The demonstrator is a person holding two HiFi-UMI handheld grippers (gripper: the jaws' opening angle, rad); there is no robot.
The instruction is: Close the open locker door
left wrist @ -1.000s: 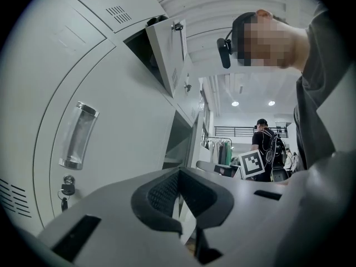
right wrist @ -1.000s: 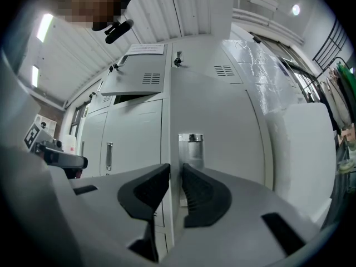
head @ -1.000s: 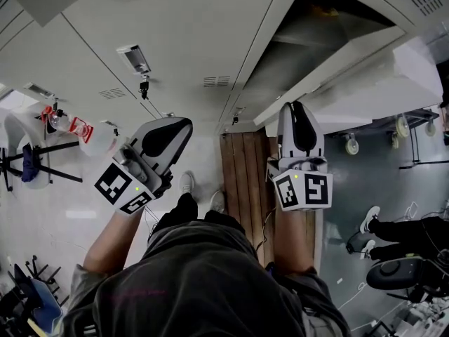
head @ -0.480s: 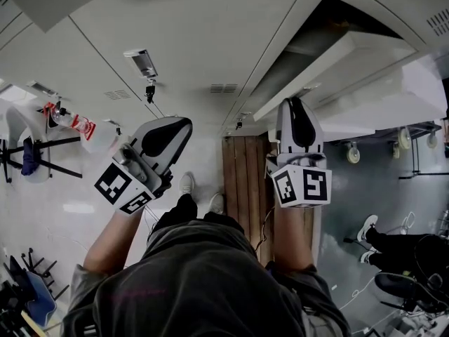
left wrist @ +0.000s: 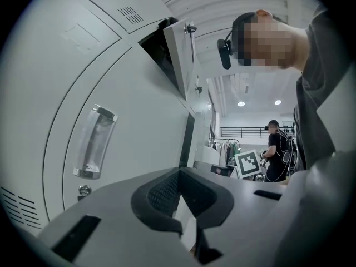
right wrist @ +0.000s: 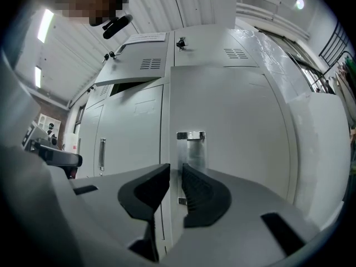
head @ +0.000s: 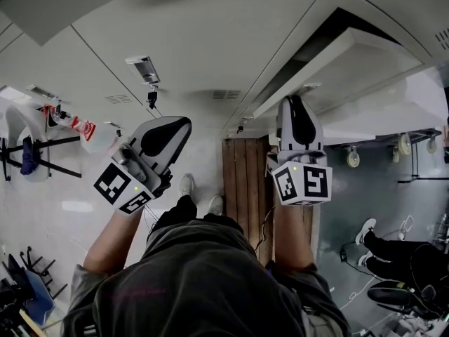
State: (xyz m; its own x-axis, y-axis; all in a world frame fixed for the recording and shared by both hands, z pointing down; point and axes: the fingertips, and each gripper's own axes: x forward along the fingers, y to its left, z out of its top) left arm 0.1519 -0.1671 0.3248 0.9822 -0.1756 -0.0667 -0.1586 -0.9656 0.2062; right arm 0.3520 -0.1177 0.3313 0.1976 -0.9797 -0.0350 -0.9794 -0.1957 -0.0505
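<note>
Right gripper up at the open locker door, nothing grasped.
In the head view the open locker door (head: 344,65) stands ajar at one o'clock, with dark interior behind it. My right gripper (head: 295,102) points to twelve, tips at the door's near edge, jaws a narrow slit apart and empty, a door handle (right wrist: 191,149) straight ahead. My left gripper (head: 184,122), at nine o'clock from it, is clenched on nothing.

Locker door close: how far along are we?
Done: nothing finished, the locker door stands ajar with a dark gap showing behind it. In hand: the right gripper is at the door's edge, jaws slightly apart, gripping nothing. Remaining: push it flush.
</note>
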